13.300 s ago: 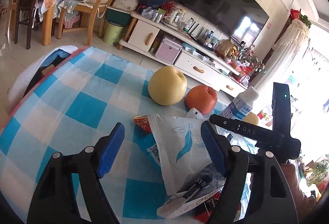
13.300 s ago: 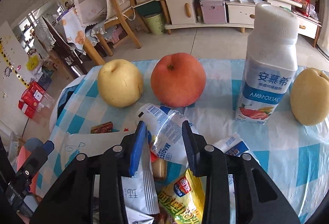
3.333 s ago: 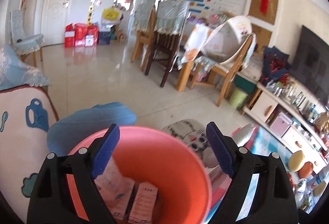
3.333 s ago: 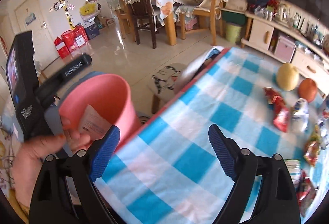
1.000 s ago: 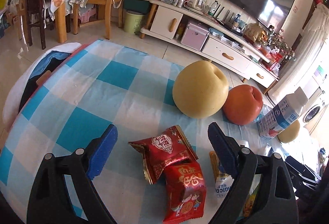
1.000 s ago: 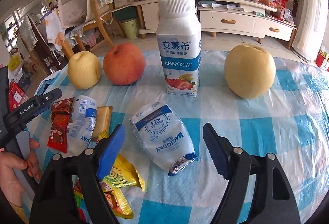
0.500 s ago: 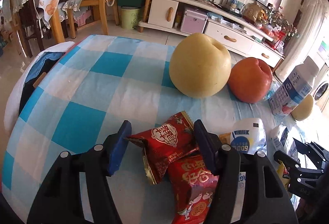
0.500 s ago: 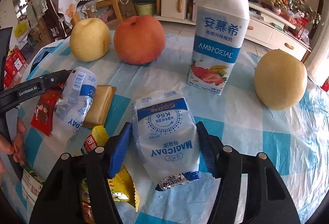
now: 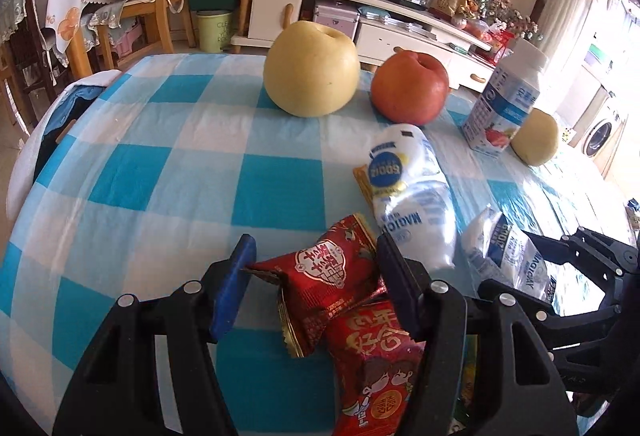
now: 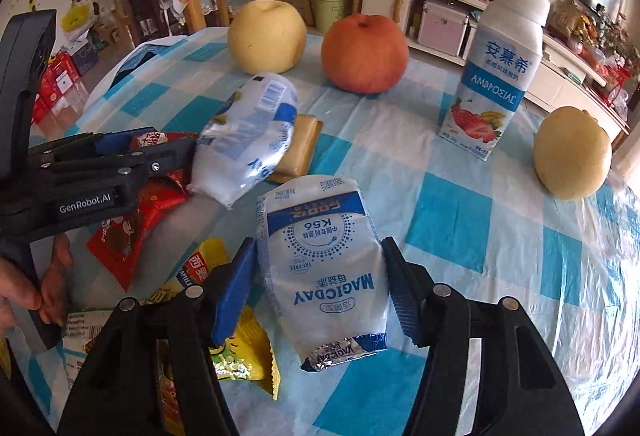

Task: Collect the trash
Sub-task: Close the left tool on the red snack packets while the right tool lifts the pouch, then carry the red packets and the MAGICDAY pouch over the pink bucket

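Note:
My left gripper [image 9: 316, 272] is shut on a red snack packet [image 9: 328, 276], pads touching its two ends, on the blue-checked tablecloth [image 9: 160, 171]. A second red packet [image 9: 376, 356] lies just under it. My right gripper [image 10: 318, 276] is shut on a white-and-blue Magicday pouch [image 10: 324, 264], pads against both its sides. That pouch [image 9: 508, 260] shows in the left wrist view too, between the right gripper's fingers [image 9: 560, 242]. A second white-and-blue pouch [image 10: 248, 143] lies between the two grippers. The left gripper [image 10: 148, 147] shows at the left of the right wrist view.
A yellow pear [image 9: 312, 71], a red apple [image 9: 408, 87], a yogurt bottle [image 10: 496, 75] and a second pear [image 10: 572, 151] stand along the far side. A tan biscuit pack [image 10: 300, 147] and yellow wrappers [image 10: 240, 352] lie near the pouches. A hand [image 10: 28, 288] holds the left gripper.
Both grippers moved in over the wrappers and their jaws narrowed: the left onto the red packet, the right onto the white-and-blue pouch. Both views also rolled.

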Tool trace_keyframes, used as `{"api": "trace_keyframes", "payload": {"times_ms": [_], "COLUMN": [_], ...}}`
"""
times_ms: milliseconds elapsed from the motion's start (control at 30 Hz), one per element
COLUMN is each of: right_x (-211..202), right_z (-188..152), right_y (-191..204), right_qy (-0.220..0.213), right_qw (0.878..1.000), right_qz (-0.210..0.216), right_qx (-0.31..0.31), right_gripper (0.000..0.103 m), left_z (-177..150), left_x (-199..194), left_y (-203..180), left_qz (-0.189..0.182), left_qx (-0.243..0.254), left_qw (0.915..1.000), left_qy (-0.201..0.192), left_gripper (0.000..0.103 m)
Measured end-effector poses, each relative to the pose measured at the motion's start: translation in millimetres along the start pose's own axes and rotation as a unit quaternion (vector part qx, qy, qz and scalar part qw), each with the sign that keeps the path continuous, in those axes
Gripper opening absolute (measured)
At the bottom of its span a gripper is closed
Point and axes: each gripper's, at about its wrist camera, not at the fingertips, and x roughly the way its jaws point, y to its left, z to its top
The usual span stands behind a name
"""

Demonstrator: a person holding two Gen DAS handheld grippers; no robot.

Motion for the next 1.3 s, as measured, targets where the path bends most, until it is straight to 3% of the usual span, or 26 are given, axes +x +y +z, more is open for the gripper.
{"api": "trace_keyframes", "payload": {"times_ms": [233, 367, 767, 1033, 1167, 1233, 1300], "right_x": [-19.2, -29.2, -63.9, -89.5, -101.7, -107.7, -111.4], "right_z": [-0.1, -2.2, -2.7, -7.3, -11.9, -14.3, -15.9], "right_y": [14.7, 19.4, 17.8, 30.5, 34.7, 35.6, 36.3], "right_qy": [-0.004, -0.005, -0.032, -0.047, -0.055, -0.059, -0.062], "right_qw": [1.000, 1.000, 0.999, 0.998, 0.997, 0.996, 0.995], "right_qz": [0.015, 0.011, 0.002, 0.008, 0.013, 0.016, 0.018], "right_qx": [-0.008, -0.008, 0.035, 0.049, 0.059, 0.067, 0.071], "right_gripper": [0.063, 0.063, 0.063, 0.063, 0.063, 0.063, 0.063], "left_z": [-24.5, -34.2, -45.1, -66.8, -75.7, -74.8, -72.2], "left_x": [-18.7, -24.3, -38.0, -50.1, -60.0, -63.0, -63.5], "left_y": [-14.3, -20.5, -12.7, -19.8, -25.9, -30.0, -34.8], "left_qz": [-0.040, -0.042, -0.062, -0.103, -0.088, -0.069, -0.037], "left_qx": [0.009, 0.015, -0.043, -0.027, -0.004, 0.016, 0.043], "left_qw": [0.9991, 0.9990, 0.9972, 0.9937, 0.9956, 0.9972, 0.9983], "left_qy": [0.011, 0.010, -0.006, 0.033, 0.033, 0.023, 0.010], "left_gripper": [0.063, 0.061, 0.044, 0.042, 0.044, 0.055, 0.060]}}
